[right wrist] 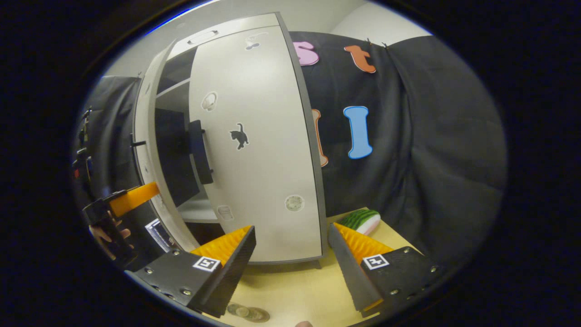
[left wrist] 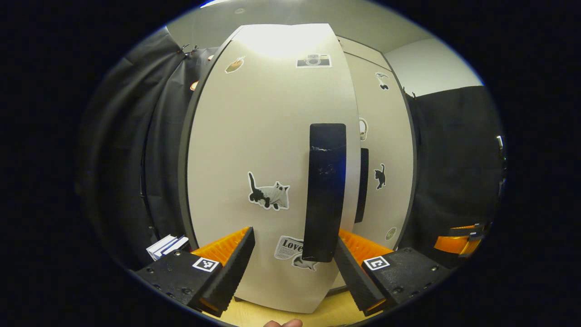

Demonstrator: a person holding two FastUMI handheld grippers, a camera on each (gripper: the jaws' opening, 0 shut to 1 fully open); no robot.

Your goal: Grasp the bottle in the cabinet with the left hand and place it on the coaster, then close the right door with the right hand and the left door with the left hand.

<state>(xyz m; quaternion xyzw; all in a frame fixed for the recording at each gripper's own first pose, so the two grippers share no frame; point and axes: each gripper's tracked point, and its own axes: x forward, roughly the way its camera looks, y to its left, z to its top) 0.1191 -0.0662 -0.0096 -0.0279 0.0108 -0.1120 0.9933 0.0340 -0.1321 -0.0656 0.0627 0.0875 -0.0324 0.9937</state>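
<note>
The cabinet's left door [left wrist: 268, 150], pale with cat stickers, stands close in front of my left gripper [left wrist: 295, 234]. That gripper is open, and the lower end of the door's black handle [left wrist: 324, 190] sits between its fingers, near the right one. In the right gripper view the left door [right wrist: 147, 150] is ajar, showing a dark shelf gap. The right door [right wrist: 258, 150] with its black handle [right wrist: 199, 152] lies flat against the cabinet front. My right gripper [right wrist: 291, 228] is open just before the right door's lower edge, holding nothing. The left gripper [right wrist: 122, 200] shows at the far left, held by a hand.
A watermelon-patterned object [right wrist: 361, 220] lies on the wooden table [right wrist: 295, 286] right of the cabinet. Small round shiny things [right wrist: 247, 312] sit at the table's near edge; I cannot tell what they are. Books [left wrist: 165, 245] stand left of the cabinet. Black cloth walls both sides.
</note>
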